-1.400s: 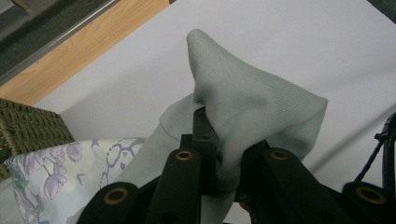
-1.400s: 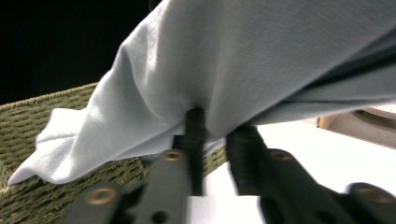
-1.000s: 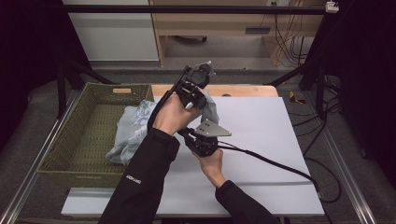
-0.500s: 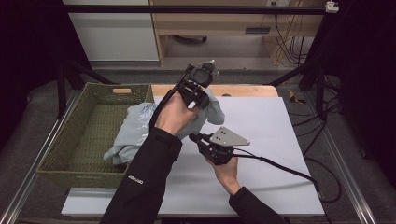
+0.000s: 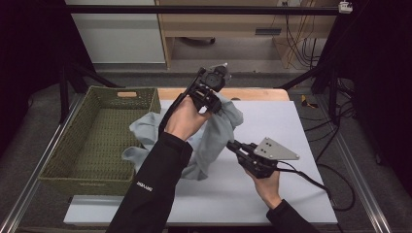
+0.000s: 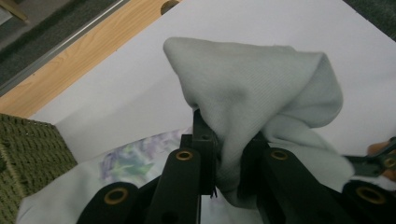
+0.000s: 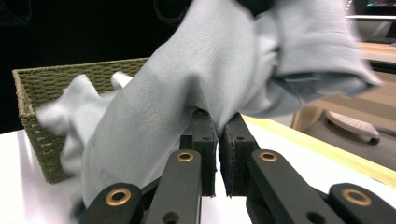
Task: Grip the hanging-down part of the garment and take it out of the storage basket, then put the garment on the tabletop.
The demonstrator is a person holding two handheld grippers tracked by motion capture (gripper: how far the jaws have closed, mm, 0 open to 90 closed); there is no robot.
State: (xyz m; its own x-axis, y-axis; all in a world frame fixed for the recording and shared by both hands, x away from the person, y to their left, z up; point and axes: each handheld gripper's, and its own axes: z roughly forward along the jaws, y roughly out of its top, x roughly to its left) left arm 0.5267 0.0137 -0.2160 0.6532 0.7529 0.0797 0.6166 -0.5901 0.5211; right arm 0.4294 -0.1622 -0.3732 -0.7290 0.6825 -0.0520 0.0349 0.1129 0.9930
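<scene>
White table (image 5: 291, 126): green basket (image 5: 63, 160), grey garment (image 5: 214, 141) draped over rim.

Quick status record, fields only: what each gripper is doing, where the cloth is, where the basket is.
left gripper: raised above the table's far side, jaws shut on the grey cloth, lifting it
right gripper: low at the cloth's right edge, jaws nearly closed on an edge of it
grey cloth: hangs from the left gripper; its lower end trails over the basket's near right corner and onto the table
basket: green woven, on the table's left
table: white top
</scene>
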